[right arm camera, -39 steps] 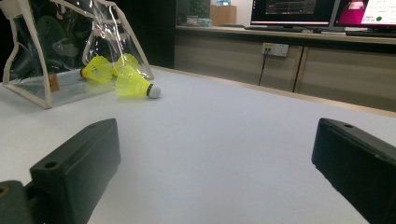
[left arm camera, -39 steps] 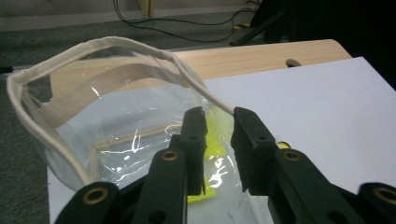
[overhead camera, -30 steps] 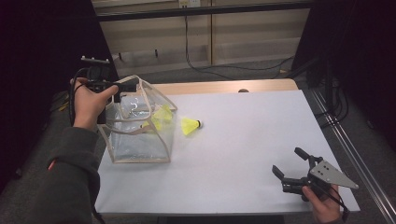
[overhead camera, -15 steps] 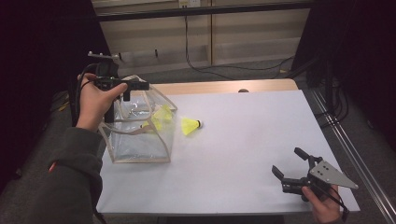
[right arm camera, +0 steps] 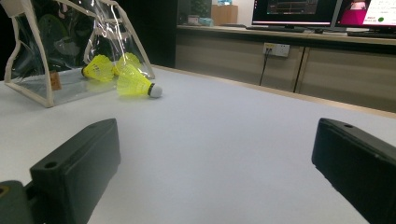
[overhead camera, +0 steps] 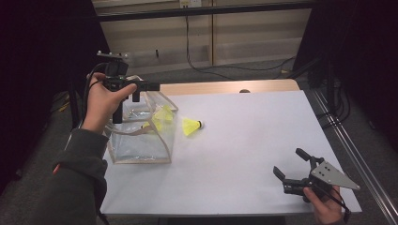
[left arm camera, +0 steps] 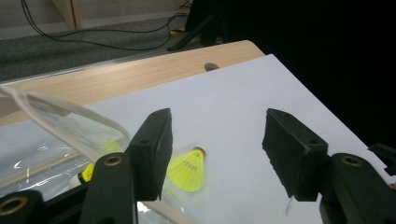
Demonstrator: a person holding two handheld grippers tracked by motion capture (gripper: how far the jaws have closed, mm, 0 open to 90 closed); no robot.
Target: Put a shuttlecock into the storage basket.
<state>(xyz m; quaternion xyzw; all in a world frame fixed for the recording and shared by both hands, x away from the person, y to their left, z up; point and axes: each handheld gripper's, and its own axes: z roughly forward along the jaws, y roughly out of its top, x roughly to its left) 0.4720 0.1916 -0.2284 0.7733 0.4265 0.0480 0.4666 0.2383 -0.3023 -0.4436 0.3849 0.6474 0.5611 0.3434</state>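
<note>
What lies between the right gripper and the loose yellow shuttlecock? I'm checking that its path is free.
Nothing: the high view shows bare white table between the right gripper and the shuttlecock.

No legible text, seemingly, anywhere.

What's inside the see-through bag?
Inside the clear bag lie yellow shuttlecocks: two show through the plastic in the right gripper view. Glare and folds hide the back part, so more could be there. Another shuttlecock lies outside on the table.
</note>
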